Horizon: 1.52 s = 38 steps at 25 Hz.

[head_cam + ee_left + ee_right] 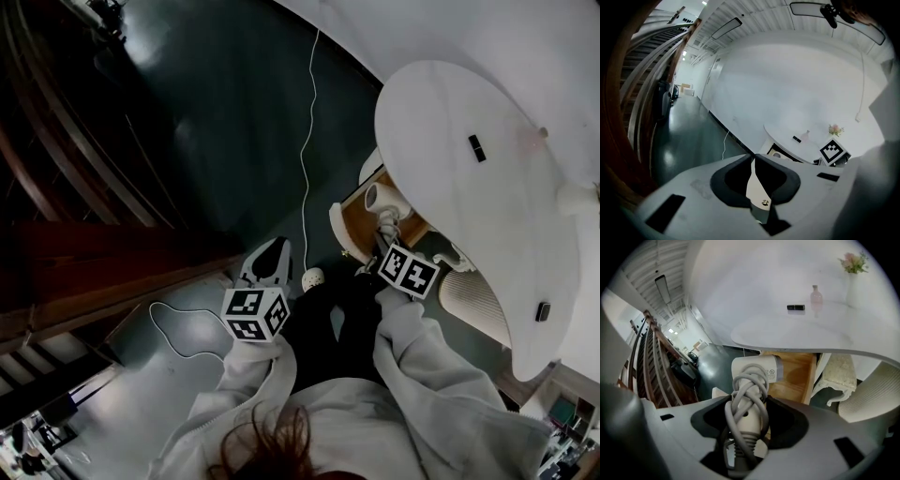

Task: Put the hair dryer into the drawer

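white round table (450, 216) with a little black thing (477, 148) lying on it; pinkish bottle (815, 295) and flowers (853, 261) up there too; white cable (305, 159) trailing over the dark floor (225, 112); wooden railing (56, 150) alongside

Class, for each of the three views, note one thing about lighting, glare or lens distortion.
Head view: dim, the left side almost black, only the white table bright. Left gripper view: wide-angle lens bows the ceiling, glare patches on the dark floor. Right gripper view: black corners, hair dryer sharp.
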### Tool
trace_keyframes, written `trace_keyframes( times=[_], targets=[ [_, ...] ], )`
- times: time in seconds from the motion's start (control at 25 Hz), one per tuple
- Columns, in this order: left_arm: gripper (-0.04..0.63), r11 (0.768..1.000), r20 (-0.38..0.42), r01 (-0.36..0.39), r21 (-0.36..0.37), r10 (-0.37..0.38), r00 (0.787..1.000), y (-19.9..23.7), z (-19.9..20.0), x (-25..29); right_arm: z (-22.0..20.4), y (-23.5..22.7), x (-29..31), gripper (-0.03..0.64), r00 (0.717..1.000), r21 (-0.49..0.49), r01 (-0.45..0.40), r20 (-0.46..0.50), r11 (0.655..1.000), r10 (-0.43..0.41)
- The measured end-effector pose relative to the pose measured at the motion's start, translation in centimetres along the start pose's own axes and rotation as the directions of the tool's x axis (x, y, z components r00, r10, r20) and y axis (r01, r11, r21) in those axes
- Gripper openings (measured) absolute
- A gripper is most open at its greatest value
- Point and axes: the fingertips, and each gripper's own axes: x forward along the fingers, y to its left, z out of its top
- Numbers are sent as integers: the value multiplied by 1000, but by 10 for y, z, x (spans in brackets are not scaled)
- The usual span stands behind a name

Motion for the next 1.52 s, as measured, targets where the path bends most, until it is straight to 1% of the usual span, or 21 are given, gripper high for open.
trace_keyframes(
  times=[0.12,0.28,0.4,0.52,0.6,0.72,0.84,1.0,1.4,1.52],
  targets=[
    [34,1000,-2,-1,-8,1,1000,2,0,5,9,-6,7,284,1000,47,10,-11,999,-10],
    [34,1000,-10,1,-17,-1,1000,2,-1,11,20,-8,17,284,999,47,32,-20,998,-31],
    [34,1000,-10,-3,-20,3,1000,2,0,15,27,-12,26,284,999,69,46,-30,997,-43],
    [34,1000,-14,-12,-25,12,1000,5,0,16,30,-20,34,284,997,96,77,-39,992,-74],
    [34,999,-17,-22,-26,21,1000,7,-1,17,29,-24,41,284,994,131,104,-48,986,-99],
    [34,999,-19,-26,-23,26,999,5,-1,20,29,-32,50,284,987,171,158,-49,972,-152],
    [34,999,-23,-27,-17,26,999,4,-1,22,32,-36,59,284,980,147,198,-29,969,-196],
    [34,999,-42,-39,-16,39,998,6,-8,23,35,-41,68,284,976,114,220,-20,969,-219],
    [34,998,-80,-54,-25,52,995,10,-22,20,32,-52,93,284,961,107,276,-24,955,-275],
    [34,998,-83,-52,-29,50,995,9,-24,18,31,-56,97,284,955,80,295,-24,952,-294]
  ],
)
